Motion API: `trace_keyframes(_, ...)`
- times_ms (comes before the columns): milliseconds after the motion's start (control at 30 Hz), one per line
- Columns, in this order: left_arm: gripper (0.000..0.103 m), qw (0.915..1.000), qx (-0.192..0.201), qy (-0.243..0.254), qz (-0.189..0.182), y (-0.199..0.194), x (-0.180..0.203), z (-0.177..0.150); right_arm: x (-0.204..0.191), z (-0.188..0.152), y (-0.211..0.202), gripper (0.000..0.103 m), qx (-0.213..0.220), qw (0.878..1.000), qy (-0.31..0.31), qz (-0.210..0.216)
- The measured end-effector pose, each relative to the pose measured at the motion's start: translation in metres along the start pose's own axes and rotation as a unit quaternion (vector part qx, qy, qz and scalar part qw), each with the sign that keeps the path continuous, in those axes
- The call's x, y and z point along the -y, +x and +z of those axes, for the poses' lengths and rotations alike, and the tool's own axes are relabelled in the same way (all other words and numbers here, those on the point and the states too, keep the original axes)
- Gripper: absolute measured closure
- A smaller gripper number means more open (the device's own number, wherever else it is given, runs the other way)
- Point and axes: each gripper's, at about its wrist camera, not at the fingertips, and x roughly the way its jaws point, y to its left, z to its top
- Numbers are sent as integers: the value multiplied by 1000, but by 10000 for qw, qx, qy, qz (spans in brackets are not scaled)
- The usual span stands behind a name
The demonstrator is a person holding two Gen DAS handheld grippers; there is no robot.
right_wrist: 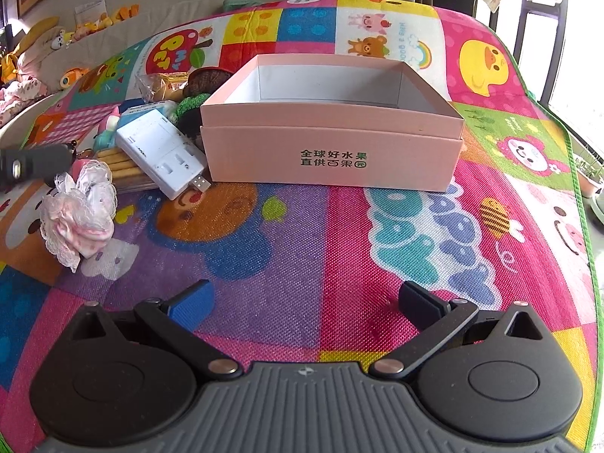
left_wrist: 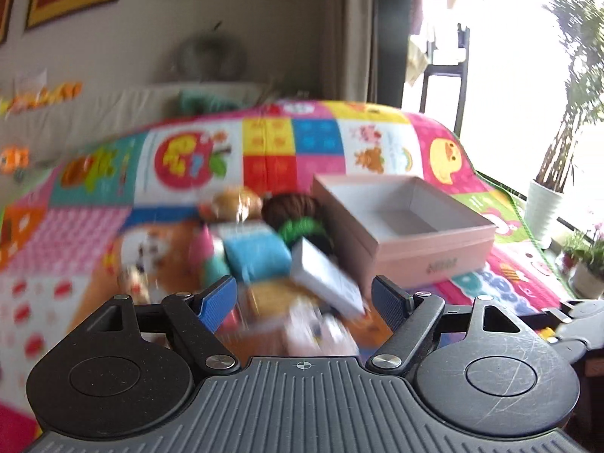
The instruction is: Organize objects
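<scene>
An empty pink cardboard box (right_wrist: 332, 143) stands open on the colourful play mat (right_wrist: 287, 249). It also shows in the blurred left wrist view (left_wrist: 434, 253). A pile lies to its left: a white charger (right_wrist: 162, 151), a blue packet (left_wrist: 256, 253), a green crocheted piece (right_wrist: 187, 105), a brown knitted ball (right_wrist: 205, 77), a bread packet (right_wrist: 162, 85) and a lacy pink-white cloth (right_wrist: 81, 207). My left gripper (left_wrist: 304, 302) hangs open above the pile, the white charger (left_wrist: 324, 275) just beyond its fingertips and untouched. My right gripper (right_wrist: 305, 294) is open over bare mat in front of the box.
Stick biscuits (right_wrist: 117, 166) lie under the charger. Plush toys (right_wrist: 37, 49) line a sofa at the back left. Potted plants (left_wrist: 543, 204) stand by the window past the mat's right edge. A dark part of the other tool (right_wrist: 34, 162) pokes in at the left.
</scene>
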Motion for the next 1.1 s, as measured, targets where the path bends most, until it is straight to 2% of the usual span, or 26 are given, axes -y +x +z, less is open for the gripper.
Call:
trace_keyframes(133,19,9971,-279,665,-225,26,-9,6,0,0,0,0,26,10000,-5,21)
trace_keyframes(233,19,9869,-737,1385,-387,49,-11,-4,0,-1,0,0,46,10000,-11,20)
trace_keyframes(300,19,9812,-919,1662,-336,62,-12,-10,0,-2,0,0,59,10000,-10,23)
trace_keyframes(500,21,9755,-1219,1789,-389,90,-11,-10,1,-1,0,0,58,10000,-10,24)
trace_keyframes(600,21,9721,-1244,1960,-326,87,0,-13,1,-1,0,0,56,10000,-8,24)
trace_keyframes(700,22,9693,-1472,1766,-866,74,2,-11,1,-2,0,0,58,10000,-6,23)
trace_keyframes(733,23,9690,-1474,1742,-945,71,3,-12,1,-2,0,0,59,10000,-9,20)
trace_keyframes(767,23,9686,-1431,1845,-860,69,5,-14,1,-2,0,0,61,10000,-7,24)
trace_keyframes(867,23,9627,-1272,2369,-286,76,14,-21,1,-2,0,0,60,10000,-7,26)
trace_keyframes(900,22,9628,-1281,2368,-214,81,14,-21,1,-2,0,0,60,10000,-5,28)
trace_keyframes(967,24,9684,-1300,2107,-316,86,9,-17,2,-2,-1,0,62,10000,3,35)
trace_keyframes(1033,35,9741,-1315,1722,-650,87,4,-11,2,-2,-1,0,63,10000,5,37)
trace_keyframes(1100,35,9761,-1410,1212,-1129,85,-4,-7,2,-2,-1,0,63,10000,6,36)
